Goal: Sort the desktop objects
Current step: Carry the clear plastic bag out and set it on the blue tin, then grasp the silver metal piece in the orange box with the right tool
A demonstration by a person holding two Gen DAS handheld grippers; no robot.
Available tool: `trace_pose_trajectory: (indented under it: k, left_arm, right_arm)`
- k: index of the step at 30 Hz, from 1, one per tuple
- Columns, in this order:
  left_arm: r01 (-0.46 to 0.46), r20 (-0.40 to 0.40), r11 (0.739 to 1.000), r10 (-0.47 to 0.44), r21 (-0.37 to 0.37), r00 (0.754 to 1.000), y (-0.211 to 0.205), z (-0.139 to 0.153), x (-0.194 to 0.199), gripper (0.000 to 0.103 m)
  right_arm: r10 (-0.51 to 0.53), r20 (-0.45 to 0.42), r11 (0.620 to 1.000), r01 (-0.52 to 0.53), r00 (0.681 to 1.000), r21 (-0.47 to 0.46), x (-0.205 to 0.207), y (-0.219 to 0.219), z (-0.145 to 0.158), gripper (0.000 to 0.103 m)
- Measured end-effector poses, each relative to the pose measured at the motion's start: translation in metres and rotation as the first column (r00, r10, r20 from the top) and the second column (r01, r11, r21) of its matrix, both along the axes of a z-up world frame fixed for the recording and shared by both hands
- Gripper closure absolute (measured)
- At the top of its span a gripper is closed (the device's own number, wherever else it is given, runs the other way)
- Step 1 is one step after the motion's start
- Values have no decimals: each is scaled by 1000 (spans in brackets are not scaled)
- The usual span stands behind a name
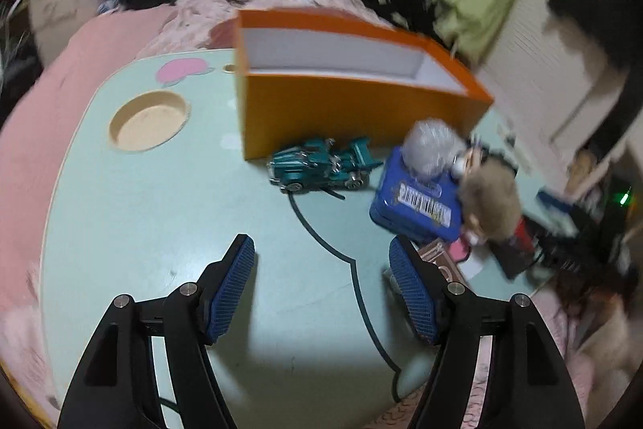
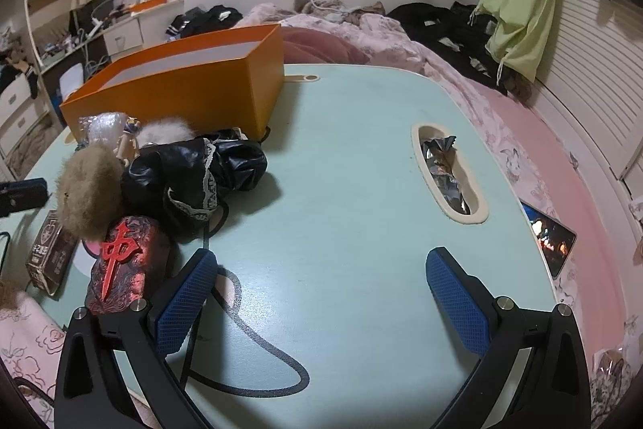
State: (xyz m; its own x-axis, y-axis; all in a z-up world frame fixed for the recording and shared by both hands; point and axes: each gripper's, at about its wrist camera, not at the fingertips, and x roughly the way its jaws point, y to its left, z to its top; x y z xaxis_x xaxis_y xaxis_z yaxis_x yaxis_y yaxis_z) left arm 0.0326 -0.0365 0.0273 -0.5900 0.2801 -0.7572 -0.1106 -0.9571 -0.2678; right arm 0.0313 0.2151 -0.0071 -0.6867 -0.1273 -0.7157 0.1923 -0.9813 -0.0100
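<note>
Both sets of fingers stand spread with nothing between them: the left gripper and the right gripper hang over bare pale-green tabletop. Only the left view shows a teal toy car just in front of the orange box, and a blue tin beside it under what may be a grey pompom; that picture is blurred. Only the right view shows black cloth, a red block, a brown fur ball and wrappers in a slot.
</note>
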Motion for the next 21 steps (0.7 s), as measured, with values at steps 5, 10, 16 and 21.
trace_pose_trajectory:
  k: [5, 10, 16, 21]
  left_arm:
    - [-4, -1, 984, 4, -176, 1000, 1, -7, 13, 33]
    - [117, -30, 956, -130, -269, 991, 38, -12, 19, 10]
    - [107, -15, 962, -115, -252, 993, 48, -11, 11, 0]
    - [99, -26, 963, -108, -251, 994, 46, -17, 10, 0]
  right_arm:
    - [0, -1, 1000, 0, 1000, 1, 0, 0, 0, 0]
    - [-3, 7, 1000, 3, 1000, 0, 0, 0, -1, 0]
    - [1, 37, 999, 0, 999, -44, -10, 0, 10, 9]
    - [114, -20, 975, -116, 993, -189, -37, -18, 70, 14]
